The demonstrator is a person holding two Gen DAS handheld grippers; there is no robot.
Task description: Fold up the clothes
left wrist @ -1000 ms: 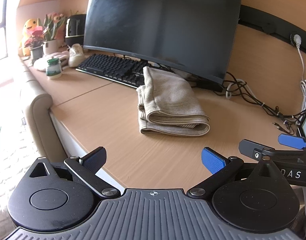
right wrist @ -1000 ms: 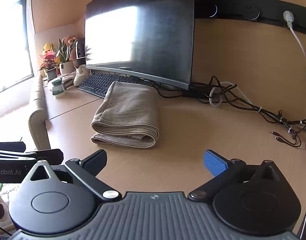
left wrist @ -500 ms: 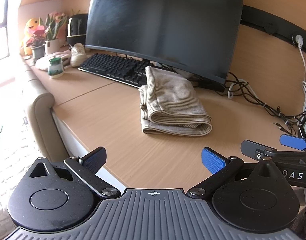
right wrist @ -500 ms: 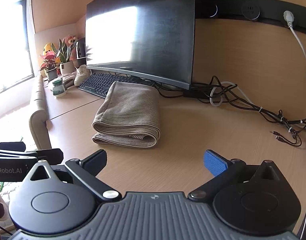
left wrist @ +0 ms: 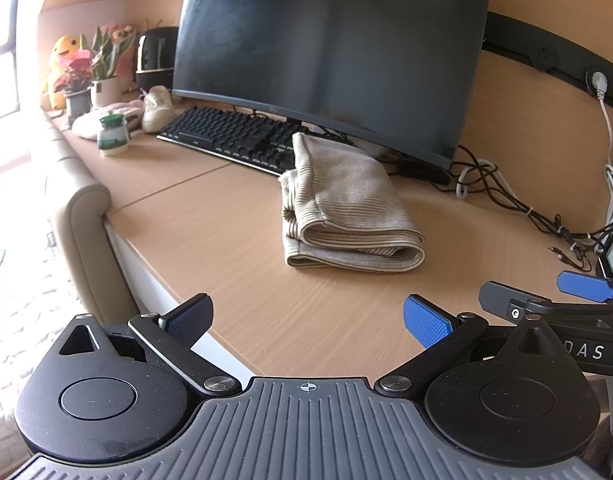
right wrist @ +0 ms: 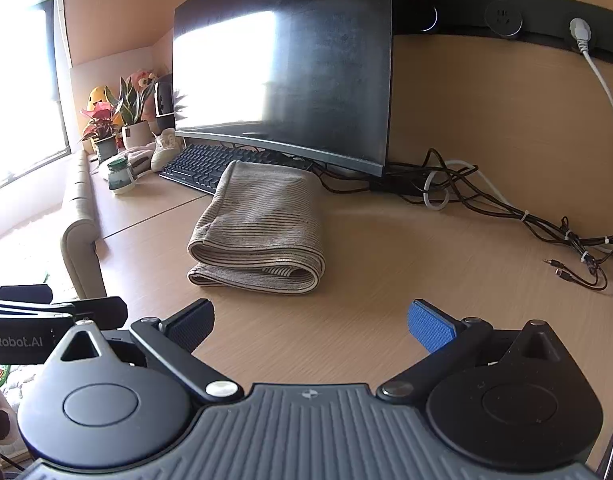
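Note:
A beige ribbed garment [left wrist: 346, 208] [right wrist: 262, 232] lies folded in a thick stack on the wooden desk [left wrist: 210, 236], its far end resting against the keyboard. My left gripper [left wrist: 306, 318] hovers open over the desk's front edge, well short of the garment, with nothing between its fingers. My right gripper [right wrist: 310, 320] is also open and empty, a little in front of the fold. In the left wrist view the right gripper [left wrist: 546, 296] shows at the right edge, and in the right wrist view the left gripper [right wrist: 54, 312] shows at the left edge.
A dark curved monitor [left wrist: 330, 48] and a black keyboard [left wrist: 226, 136] stand behind the garment. Tangled cables [right wrist: 506, 216] run along the back right. Potted plants [left wrist: 102, 68], a small jar [left wrist: 112, 136] and a soft toy sit at the far left. A padded chair arm [left wrist: 82, 224] adjoins the desk edge.
Both views shift slightly; the garment sits a touch further right and lower in each. Both grippers stay open and empty.

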